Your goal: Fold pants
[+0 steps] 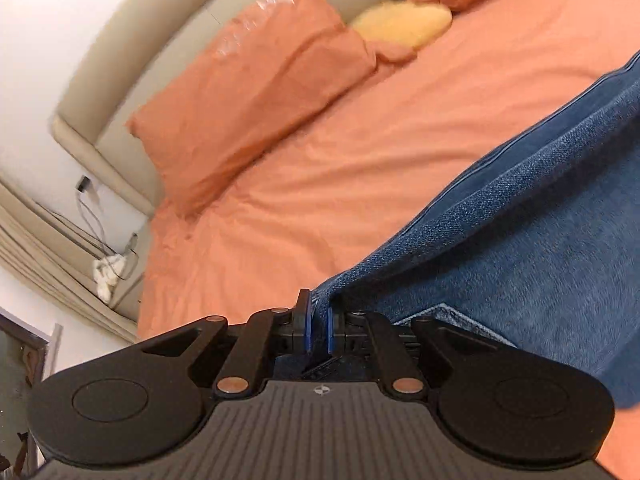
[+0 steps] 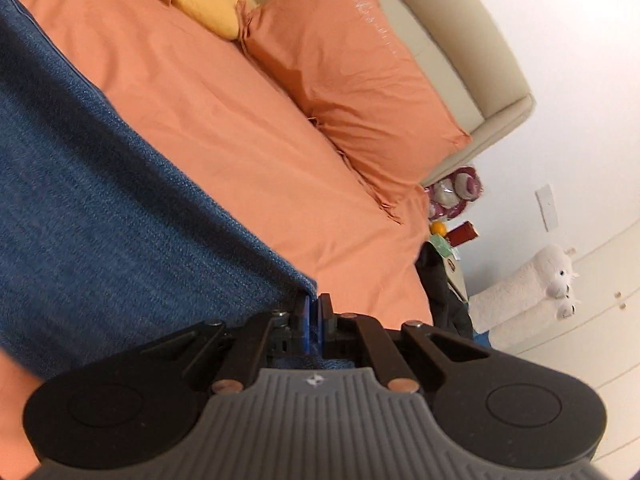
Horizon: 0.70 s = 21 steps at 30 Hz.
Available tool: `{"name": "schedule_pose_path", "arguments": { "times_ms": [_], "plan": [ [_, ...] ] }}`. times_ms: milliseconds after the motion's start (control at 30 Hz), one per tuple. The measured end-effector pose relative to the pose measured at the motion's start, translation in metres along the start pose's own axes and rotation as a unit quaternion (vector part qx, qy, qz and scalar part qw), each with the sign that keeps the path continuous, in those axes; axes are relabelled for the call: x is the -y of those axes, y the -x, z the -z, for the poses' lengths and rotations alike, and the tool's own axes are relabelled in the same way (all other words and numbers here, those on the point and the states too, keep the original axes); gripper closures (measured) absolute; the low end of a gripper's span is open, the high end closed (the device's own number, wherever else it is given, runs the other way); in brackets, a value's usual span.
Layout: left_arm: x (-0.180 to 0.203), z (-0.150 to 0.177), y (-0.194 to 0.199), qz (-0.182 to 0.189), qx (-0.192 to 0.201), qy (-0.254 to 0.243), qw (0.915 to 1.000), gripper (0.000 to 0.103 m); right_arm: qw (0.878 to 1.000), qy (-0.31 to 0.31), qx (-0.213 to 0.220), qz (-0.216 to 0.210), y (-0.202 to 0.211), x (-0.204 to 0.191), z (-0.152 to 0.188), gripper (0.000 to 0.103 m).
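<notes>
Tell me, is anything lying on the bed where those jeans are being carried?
Nothing visible. Both the left gripper and right gripper already pinch the jeans, and the orange sheet ahead looks bare up to the pillows.

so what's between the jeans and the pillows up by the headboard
Only bare orange bedsheet separates the jeans from the pillows; both wrist views show it.

A wide bed (image 1: 360, 152) under an orange sheet fills most of both views, with a curved beige padded headboard (image 1: 120, 92) against a plain white wall (image 2: 560, 40). Two orange pillows (image 2: 360, 68) lean at the head, a yellow cushion (image 1: 404, 20) between them. On one side white cables (image 1: 92, 216) hang from a wall socket; on the other a cluttered bedside table (image 2: 448, 240), a white plush toy (image 2: 532, 284) and white cupboard doors (image 2: 608, 320). Even, soft light.
</notes>
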<state>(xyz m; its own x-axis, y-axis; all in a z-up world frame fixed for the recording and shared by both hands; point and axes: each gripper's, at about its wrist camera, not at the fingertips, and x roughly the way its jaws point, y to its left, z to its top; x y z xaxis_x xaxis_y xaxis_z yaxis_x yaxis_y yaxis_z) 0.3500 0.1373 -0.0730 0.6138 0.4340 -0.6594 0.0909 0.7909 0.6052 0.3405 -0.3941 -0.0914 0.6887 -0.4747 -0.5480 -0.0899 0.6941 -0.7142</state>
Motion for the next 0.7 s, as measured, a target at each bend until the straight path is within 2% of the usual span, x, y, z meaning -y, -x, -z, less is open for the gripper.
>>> {"name": "schedule_pose_path", "arguments": {
  "times_ms": [100,233,400,533,700],
  "plan": [
    [0.003,-0.007,-0.041,0.027,-0.032,-0.001,0.9991,0.095,1.000,0.013,-0.019,-0.014,-0.042,-0.017,-0.023,0.103],
    [0.014,-0.006,-0.084,0.051,-0.065,0.005,0.9965,0.095,0.998,0.040,-0.044,-0.031,-0.096,-0.044,-0.036,0.103],
    [0.024,0.006,-0.110,0.069,-0.069,0.011,0.9952,0.095,0.995,0.065,-0.064,-0.048,-0.139,-0.067,-0.036,0.103],
    [0.022,0.017,-0.101,0.066,-0.044,0.031,0.9964,0.096,0.994,0.070,-0.062,-0.053,-0.144,-0.073,-0.029,0.103],
    [-0.004,0.014,-0.045,0.043,0.008,0.094,0.9946,0.097,1.000,0.030,-0.001,-0.002,-0.109,-0.053,-0.023,0.103]
  ]
}}
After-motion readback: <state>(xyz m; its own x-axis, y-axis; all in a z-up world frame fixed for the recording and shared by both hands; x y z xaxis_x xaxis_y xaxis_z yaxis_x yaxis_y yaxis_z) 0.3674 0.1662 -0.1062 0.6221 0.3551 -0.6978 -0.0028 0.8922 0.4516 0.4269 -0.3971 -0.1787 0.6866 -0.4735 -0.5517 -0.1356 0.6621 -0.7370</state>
